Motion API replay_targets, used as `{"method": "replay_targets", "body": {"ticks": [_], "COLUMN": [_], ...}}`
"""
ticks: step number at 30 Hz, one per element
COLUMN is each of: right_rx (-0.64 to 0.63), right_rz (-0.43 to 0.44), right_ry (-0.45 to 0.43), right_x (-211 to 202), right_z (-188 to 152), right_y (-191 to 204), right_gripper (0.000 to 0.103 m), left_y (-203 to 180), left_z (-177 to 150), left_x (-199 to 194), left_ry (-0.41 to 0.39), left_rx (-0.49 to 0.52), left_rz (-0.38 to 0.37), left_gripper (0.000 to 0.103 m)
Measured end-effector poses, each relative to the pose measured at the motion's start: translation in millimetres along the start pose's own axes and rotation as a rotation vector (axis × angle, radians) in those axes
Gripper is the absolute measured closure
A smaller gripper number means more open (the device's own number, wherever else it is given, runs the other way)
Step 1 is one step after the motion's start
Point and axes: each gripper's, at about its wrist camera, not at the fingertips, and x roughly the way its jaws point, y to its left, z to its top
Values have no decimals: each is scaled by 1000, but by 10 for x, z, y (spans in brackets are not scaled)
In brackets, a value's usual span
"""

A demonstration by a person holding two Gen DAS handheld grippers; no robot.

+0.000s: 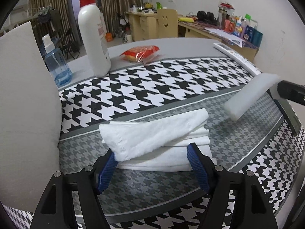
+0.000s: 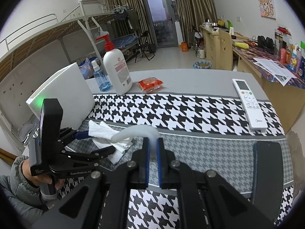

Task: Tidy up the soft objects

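Through the left wrist camera, I am seeing my left gripper point(image 1: 152, 157) standing with its fingers spread wide on either side of the folded white cloths point(image 1: 154, 141), which are lying on the grey houndstooth band of the table mat point(image 1: 171, 82). The foam strip point(image 1: 251, 95) is hanging in the air at the right.

Through the right wrist camera, my right gripper point(image 2: 153, 150) is pinching the foam strip point(image 2: 133, 131), which is drooping leftward over the cloths point(image 2: 106, 133).
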Motion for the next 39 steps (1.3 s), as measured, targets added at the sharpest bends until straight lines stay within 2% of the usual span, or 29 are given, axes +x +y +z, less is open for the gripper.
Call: {"method": "replay_targets", "body": {"ticks": [4, 6, 9, 11, 13, 16, 20, 39], "right_rx": [10, 11, 15, 17, 20, 26, 34, 21], "right_rz": [-4, -5, -7, -10, -13, -19, -26, -17], "right_ry": [-3, -2, -5, -9, -13, -23, -35, -132], "right_x": [-6, -6, -17, -33, -45, -78, -119, -369], "right_z": [-6, -6, -11, -15, -19, -33, -48, 45], "right_y": [-14, -13, -8, -2, 11, 25, 32, 214], "right_gripper": [94, 94, 94, 94, 94, 94, 94, 94], "left_y": [-2, -15, -44, -62, -52, -6, 16, 80], "left_z": [-5, -4, 4, 7, 12, 21, 0, 68], "left_x": [-1, -2, -15, -23, -19, -14, -83, -793], "left_ry": [-1, 0, 1, -3, -10, -16, -28, -209], "left_rx": [7, 16, 33, 39, 34, 14, 9, 41], "left_rz": [-9, -17, -30, -36, -31, -28, -37, -3], "left_gripper": [30, 35, 51, 71, 82, 93, 94, 94]}}
